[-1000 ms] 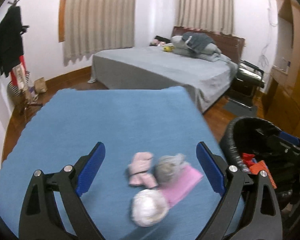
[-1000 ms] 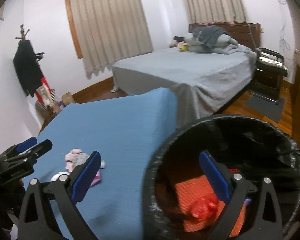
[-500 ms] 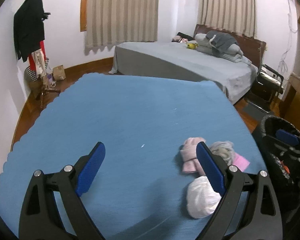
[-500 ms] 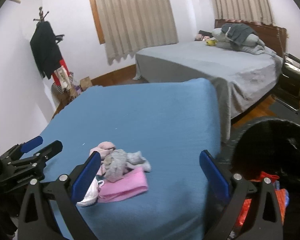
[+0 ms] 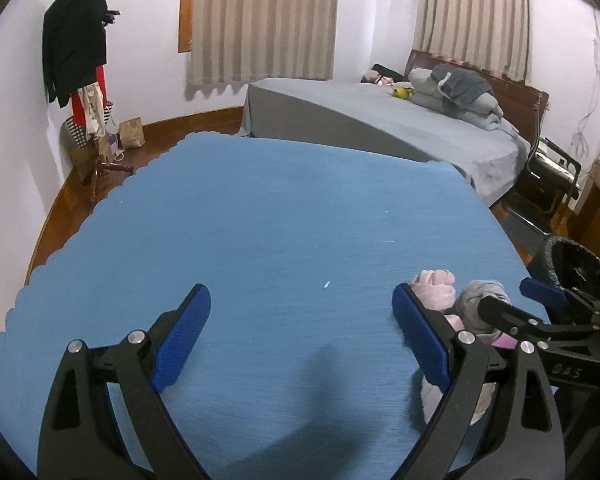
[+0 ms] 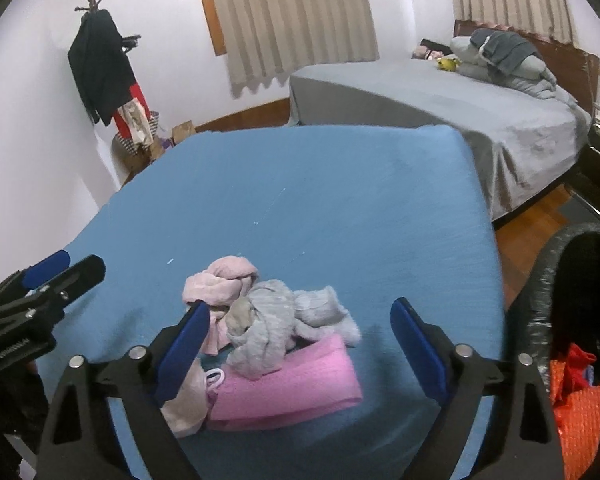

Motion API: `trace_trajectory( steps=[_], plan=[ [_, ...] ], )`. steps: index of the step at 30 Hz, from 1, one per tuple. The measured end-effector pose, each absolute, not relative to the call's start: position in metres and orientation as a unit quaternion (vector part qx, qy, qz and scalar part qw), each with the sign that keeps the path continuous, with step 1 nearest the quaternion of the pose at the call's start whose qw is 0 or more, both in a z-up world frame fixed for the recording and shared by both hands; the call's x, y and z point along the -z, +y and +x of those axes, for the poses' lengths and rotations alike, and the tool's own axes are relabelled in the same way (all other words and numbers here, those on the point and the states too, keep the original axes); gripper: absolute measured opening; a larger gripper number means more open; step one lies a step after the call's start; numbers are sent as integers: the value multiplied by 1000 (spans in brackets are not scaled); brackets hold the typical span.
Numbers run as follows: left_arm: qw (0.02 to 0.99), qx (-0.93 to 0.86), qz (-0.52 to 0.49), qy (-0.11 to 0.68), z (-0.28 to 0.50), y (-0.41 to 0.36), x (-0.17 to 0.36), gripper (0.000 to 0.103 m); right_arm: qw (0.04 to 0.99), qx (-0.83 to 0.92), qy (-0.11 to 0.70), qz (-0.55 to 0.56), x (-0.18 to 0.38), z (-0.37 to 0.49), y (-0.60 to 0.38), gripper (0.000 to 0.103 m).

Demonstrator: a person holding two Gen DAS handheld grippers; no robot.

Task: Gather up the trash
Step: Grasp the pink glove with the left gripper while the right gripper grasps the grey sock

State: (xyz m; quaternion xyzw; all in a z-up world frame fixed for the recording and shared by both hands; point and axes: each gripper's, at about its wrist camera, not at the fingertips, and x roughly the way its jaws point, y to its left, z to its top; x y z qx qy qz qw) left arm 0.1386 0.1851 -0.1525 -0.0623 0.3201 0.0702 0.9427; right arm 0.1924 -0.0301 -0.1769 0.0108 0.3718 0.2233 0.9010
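Blue bench [image 5: 280, 240] lying bare ahead of left tongs [image 5: 302, 320]; cloth pile [image 6: 268, 328] blocking between right tongs [image 6: 300, 332]; bin [image 6: 572, 280] standing right.

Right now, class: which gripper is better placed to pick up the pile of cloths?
Right. The right gripper is open with the cloth pile between its fingers; the left gripper faces bare blue cover.

Surface: I see a table under a blue cloth [image 6: 320, 208], scalloped hem on its left side | On it, near the right front corner: one heap [image 6: 268, 336] — pink folded cloth [image 6: 300, 388] at the bottom, grey crumpled cloth [image 6: 276, 316] on top, pale pink cloth [image 6: 220, 284] touching behind, whitish wad [image 6: 186, 404] at front-left | Rest of cloth: I note a few tiny white specks [image 5: 326, 285].
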Motion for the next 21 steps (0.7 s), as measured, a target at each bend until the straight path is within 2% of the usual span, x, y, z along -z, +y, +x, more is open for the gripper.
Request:
trace_trajectory(
  steps=[3,7,10,21],
  plan=[
    [942,-72,-65,321,139,188,154,90,893,-235,383,13,182,196,-27,76],
    [942,-69,-66,322,140,187,154,90,883,-253,394,22,186,198,-28,57],
    [942,-65,-65,323,143,184,153,90,881,-262,392,29,185,198,-32,50],
    [940,-28,-65,333,156,160,155,90,896,-238,371,50,168,202,-54,45]
  ],
)
